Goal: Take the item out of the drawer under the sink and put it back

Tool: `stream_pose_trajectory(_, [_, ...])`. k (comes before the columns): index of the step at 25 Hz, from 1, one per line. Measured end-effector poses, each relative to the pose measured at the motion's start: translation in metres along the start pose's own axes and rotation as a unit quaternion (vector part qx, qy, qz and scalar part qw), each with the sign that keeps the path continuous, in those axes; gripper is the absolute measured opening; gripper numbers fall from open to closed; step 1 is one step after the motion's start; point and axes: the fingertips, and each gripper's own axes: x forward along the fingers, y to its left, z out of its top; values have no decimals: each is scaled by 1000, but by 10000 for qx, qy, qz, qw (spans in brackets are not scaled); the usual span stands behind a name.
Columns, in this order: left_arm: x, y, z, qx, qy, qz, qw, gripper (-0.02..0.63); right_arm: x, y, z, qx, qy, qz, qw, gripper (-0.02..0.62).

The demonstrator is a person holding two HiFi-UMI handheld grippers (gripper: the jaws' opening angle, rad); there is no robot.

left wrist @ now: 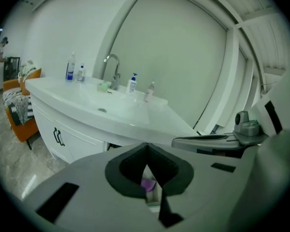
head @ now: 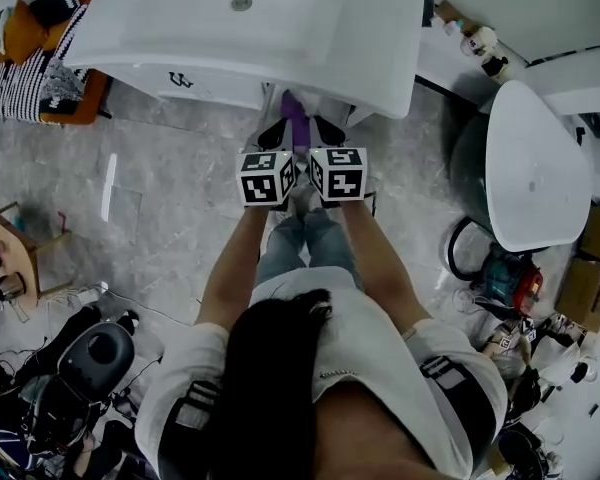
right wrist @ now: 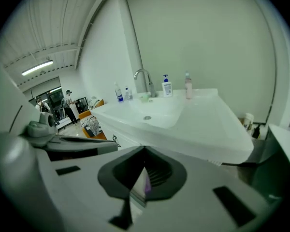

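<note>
Pretty dim, greenish cast overall; ceiling strip light (right wrist: 37,67) glows, both gripper views heavily fisheye-warped with dark corners.

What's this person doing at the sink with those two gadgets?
A person stands facing the white sink with a handheld gripper in each hand, held side by side low at its front. A purple item lies between them, just under the sink's front edge, where the drawer would be. The left gripper and the right gripper both have their jaws closed tip to tip. The item only shows through the gaps behind the tips, so neither seems to hold it.
</note>
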Motion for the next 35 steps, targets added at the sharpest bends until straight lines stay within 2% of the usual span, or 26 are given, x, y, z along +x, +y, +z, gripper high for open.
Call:
stream_pose_trajectory(9, [-26,-20,5,108,-83,-97,9999,3,-35,12,13,-143,-286,-125,9994,15])
stream_pose_trajectory(15, [-39,-26,7,151,-199,-175,9995,3,-47,20,10,-127,-267,-152,9994,15])
stream_pose_trajectory(20, [-41,-25,-1,239,-72,-119,9996,3,-49,21,3,-168,-192,-145,9996,15])
stream_pose_trajectory(35, [-38,-20,-3,114,-143,-72,9998,3,-48,15,1,-157,-163,-143,9996,15])
